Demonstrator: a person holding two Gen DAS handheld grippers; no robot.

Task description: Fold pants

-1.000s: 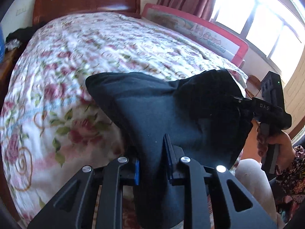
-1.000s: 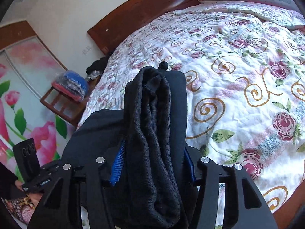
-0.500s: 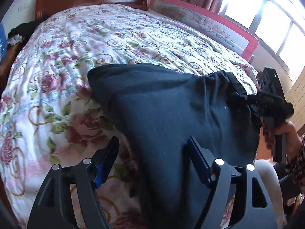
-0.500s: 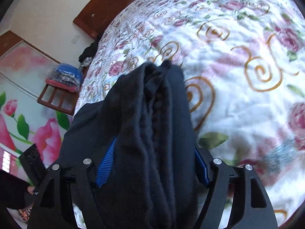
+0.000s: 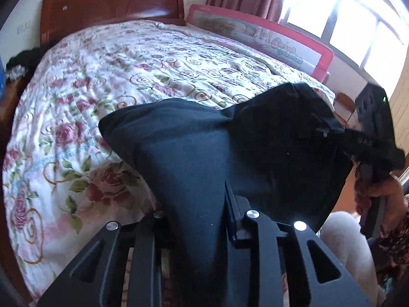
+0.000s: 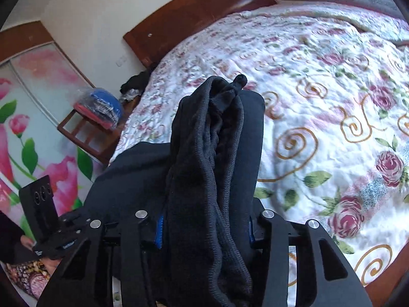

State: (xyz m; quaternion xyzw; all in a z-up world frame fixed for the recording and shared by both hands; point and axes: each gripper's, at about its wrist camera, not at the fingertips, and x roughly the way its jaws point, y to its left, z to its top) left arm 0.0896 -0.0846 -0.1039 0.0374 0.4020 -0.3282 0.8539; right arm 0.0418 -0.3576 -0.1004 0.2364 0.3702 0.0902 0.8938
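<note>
Dark navy pants hang stretched between my two grippers above the near end of a bed with a floral quilt. My left gripper is shut on one edge of the pants, with cloth draped over its fingers. My right gripper is shut on the bunched ribbed waistband, which stands up between its fingers. The right gripper also shows in the left wrist view, at the far right with cloth hanging from it. The left gripper shows in the right wrist view at the lower left.
A wooden headboard is at the far end of the bed. A pink bed rail runs along the window side. A wooden stand with a bagged blue bundle stands beside the bed, in front of a flowered wardrobe door.
Half a second ago my left gripper was open around the cloth; now it is shut on it again. The right gripper has kept its hold and the pants are lifted a little.
</note>
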